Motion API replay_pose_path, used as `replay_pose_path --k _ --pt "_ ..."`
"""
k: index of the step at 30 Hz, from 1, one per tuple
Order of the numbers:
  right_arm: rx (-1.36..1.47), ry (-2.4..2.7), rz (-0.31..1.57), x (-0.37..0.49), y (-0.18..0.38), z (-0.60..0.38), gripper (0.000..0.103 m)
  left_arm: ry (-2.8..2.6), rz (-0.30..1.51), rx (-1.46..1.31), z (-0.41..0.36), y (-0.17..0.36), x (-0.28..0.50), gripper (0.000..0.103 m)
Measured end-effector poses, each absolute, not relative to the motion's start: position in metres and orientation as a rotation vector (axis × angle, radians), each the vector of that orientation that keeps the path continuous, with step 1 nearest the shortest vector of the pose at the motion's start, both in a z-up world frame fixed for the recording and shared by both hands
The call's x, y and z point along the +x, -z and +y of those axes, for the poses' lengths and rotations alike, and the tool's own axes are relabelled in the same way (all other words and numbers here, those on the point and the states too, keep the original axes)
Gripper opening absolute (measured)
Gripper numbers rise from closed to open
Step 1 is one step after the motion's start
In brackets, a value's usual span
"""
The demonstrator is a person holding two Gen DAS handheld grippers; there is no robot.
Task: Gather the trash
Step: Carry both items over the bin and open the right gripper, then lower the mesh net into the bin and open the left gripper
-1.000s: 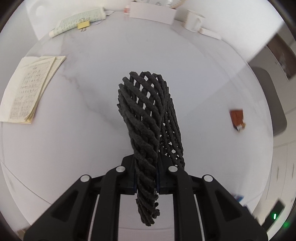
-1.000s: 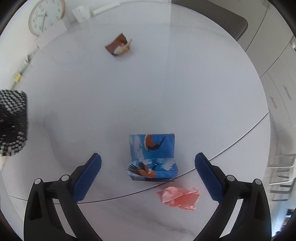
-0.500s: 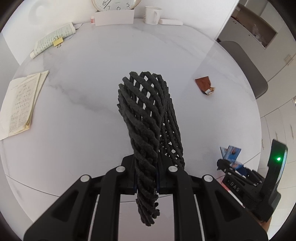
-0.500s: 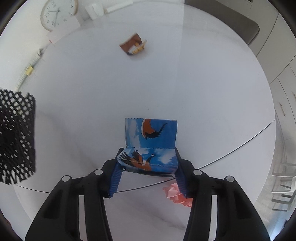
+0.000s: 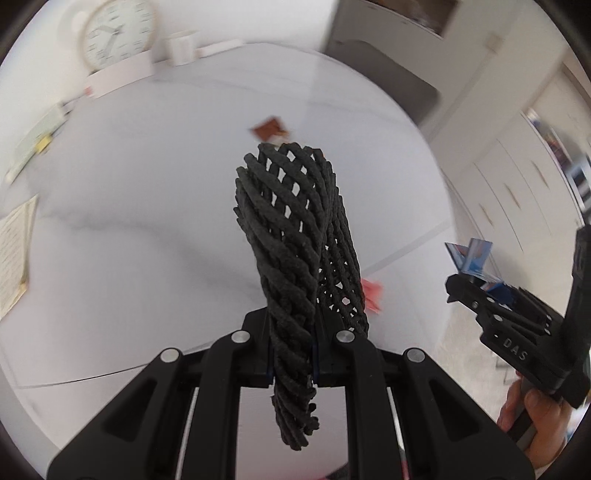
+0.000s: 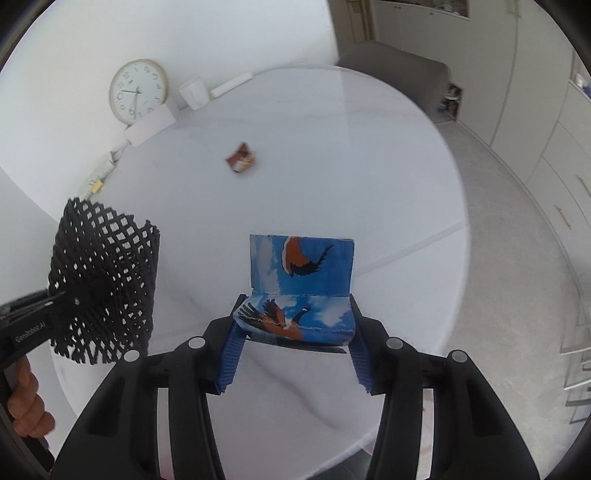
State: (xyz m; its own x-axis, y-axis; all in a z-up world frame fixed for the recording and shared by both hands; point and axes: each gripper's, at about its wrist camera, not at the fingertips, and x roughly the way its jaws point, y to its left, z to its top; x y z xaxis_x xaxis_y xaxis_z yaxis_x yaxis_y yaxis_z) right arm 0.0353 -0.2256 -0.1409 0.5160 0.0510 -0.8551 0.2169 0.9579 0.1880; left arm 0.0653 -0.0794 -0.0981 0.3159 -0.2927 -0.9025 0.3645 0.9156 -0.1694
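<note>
Your left gripper (image 5: 292, 354) holds the net bag (image 5: 295, 236) left of the folded card (image 6: 301, 291); behind them a wrapper (image 6: 241, 158) lies on the table (image 6: 332, 177).

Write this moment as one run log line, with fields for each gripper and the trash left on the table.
left gripper: shut on black mesh basket | right gripper: shut on blue bird box | left on table: brown wrapper, pink paper

White room, round marble table

The pale round table (image 6: 332, 155) stands against a white wall (image 6: 221, 33), where a round clock (image 6: 137, 91) leans beside a white mug (image 6: 192, 93). A grey chair (image 6: 399, 79) sits behind it; cream cabinets (image 6: 535, 110) line the right, above speckled light flooring (image 6: 498, 236).
</note>
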Motion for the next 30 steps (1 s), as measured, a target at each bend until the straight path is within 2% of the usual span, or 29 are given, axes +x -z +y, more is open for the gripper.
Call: replay_pose_path --k 9,16,17,19,25,30 --pt "0.264 0.202 1.109 -0.073 0.183 -0.311 0.051 0.705 1.212 0.207 -0.200 0.114 -0.004 0.013" --pt "0.293 0.099 1.231 -0.115 0.259 -0.337 0.052 0.744 1.248 0.280 -0.257 0.127 -0.040 0.013" --pt "0.299 0.081 1.243 -0.117 0.268 -0.339 0.056 0.746 1.255 0.292 -0.263 0.131 -0.045 0.013" --pt "0.319 0.062 1.260 -0.122 0.283 -0.346 0.074 0.749 1.276 0.318 -0.278 0.138 -0.057 0.013" --pt "0.309 0.104 1.240 -0.138 0.277 -0.379 0.093 0.752 1.333 0.384 -0.313 0.167 -0.081 0.013" --pt "0.298 0.188 1.220 -0.150 0.266 -0.411 0.093 0.772 1.376 0.452 -0.340 0.195 -0.103 0.013"
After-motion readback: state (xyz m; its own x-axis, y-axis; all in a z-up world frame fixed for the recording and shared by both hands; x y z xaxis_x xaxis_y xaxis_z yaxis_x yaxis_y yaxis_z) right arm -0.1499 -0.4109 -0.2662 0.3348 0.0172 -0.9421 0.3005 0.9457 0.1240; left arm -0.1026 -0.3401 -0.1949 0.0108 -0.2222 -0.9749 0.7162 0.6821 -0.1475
